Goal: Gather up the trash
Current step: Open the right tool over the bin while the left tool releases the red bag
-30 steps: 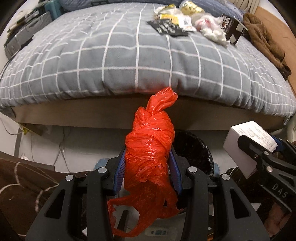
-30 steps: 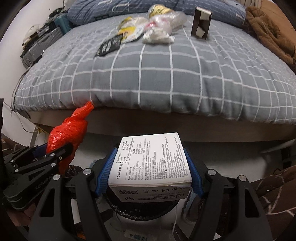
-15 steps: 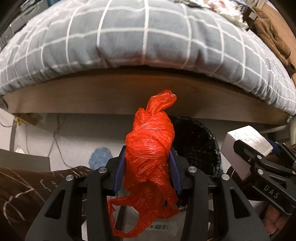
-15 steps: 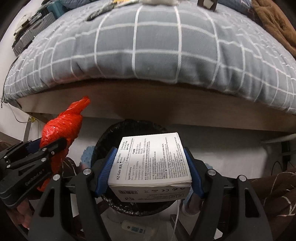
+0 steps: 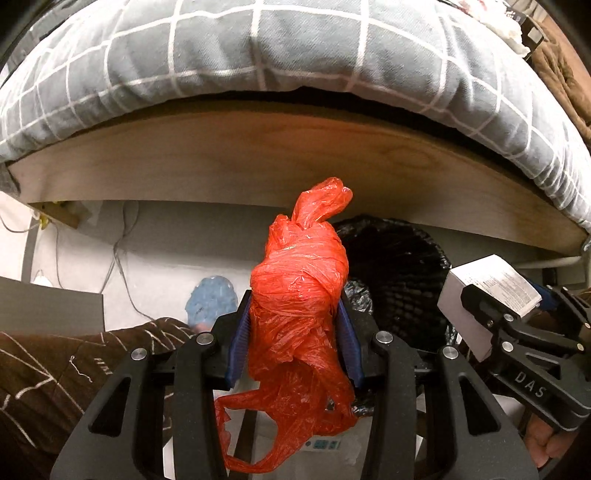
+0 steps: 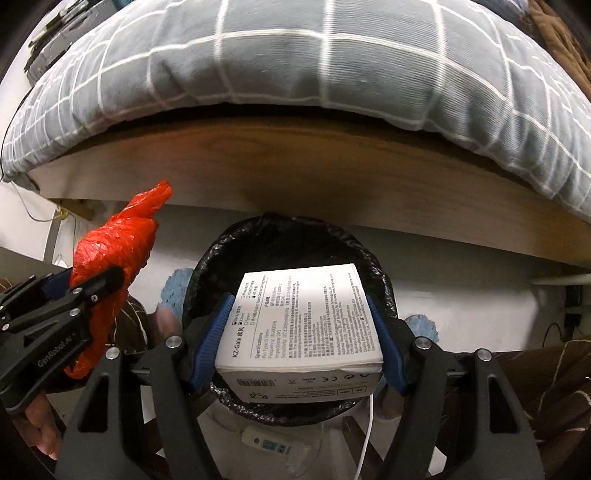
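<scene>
My left gripper (image 5: 293,325) is shut on a crumpled red plastic bag (image 5: 299,295), held just left of a black-lined trash bin (image 5: 399,266) on the floor by the bed. My right gripper (image 6: 297,328) is shut on a white printed box (image 6: 299,314) and holds it right above the bin's opening (image 6: 280,236). In the left wrist view the box (image 5: 487,291) and right gripper (image 5: 517,332) show at the right. In the right wrist view the red bag (image 6: 114,254) and left gripper (image 6: 66,314) show at the left.
The bed with a grey checked cover (image 5: 295,55) and wooden side board (image 5: 295,158) overhangs the bin. More trash (image 5: 509,26) lies on the bed at top right. A blue slipper (image 5: 212,299), cables (image 5: 122,251), a power strip (image 6: 269,443) and brown checked cloth (image 5: 55,369) lie on the floor.
Both grippers have dropped from bed height toward the floor and closer to the bin. The box now hangs over the bin's opening. Both grips are unchanged.
</scene>
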`<state>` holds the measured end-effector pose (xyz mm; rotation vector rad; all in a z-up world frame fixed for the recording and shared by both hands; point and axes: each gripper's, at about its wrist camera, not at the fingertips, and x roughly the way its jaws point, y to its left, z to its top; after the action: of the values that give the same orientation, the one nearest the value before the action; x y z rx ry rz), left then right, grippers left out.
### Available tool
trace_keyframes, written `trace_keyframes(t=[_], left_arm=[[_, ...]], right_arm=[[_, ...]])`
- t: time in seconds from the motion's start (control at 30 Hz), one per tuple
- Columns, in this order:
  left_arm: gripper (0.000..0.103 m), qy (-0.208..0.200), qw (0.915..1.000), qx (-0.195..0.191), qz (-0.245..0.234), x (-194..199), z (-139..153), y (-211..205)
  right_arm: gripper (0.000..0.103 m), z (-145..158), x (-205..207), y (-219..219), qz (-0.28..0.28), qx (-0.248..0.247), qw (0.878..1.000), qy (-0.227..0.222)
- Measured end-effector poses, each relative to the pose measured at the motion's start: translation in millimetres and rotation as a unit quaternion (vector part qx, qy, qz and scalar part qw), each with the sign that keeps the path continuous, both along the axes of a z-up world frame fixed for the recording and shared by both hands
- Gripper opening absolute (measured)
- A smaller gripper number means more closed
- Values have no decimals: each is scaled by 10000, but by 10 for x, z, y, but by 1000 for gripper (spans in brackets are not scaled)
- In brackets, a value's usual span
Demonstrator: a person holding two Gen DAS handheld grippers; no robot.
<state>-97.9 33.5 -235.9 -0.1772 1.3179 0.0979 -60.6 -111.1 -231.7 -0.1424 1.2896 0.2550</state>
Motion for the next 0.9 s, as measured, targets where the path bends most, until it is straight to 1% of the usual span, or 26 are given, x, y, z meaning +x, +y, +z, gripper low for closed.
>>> trace_keyframes(t=[0.1,0.13,0.17,0.23,0.47,0.57,0.8,0.9], left_arm=[[42,16,10000,5,18,6,-4,1],[42,19,10000,5,19,8,-9,-3],[42,30,10000,6,2,18,-14,-17],[42,42,10000,3,-75,46,-10,-94],[42,39,9995,-59,-311,99,-3,-357],[42,76,9988,-91,-465,116,-25,-500],[41,190,9971,-252,-699,141,-61,-843],[40,211,9964,-247,-777,144,-69,-952]], right_arm=[[68,-37,-16,16,27,-87,10000,7],[69,-41,-13,2,33,-129,9999,-12],[75,-40,-15,-16,17,-178,9998,-61],[81,-13,-19,-80,-32,-212,9996,-164],[93,34,-15,-449,-438,-373,9979,-299],[95,51,-8,-640,-659,-377,9966,-316],[95,63,-35,-961,-949,-407,9941,-329],[95,85,-53,-1057,-1054,-439,9929,-334]])
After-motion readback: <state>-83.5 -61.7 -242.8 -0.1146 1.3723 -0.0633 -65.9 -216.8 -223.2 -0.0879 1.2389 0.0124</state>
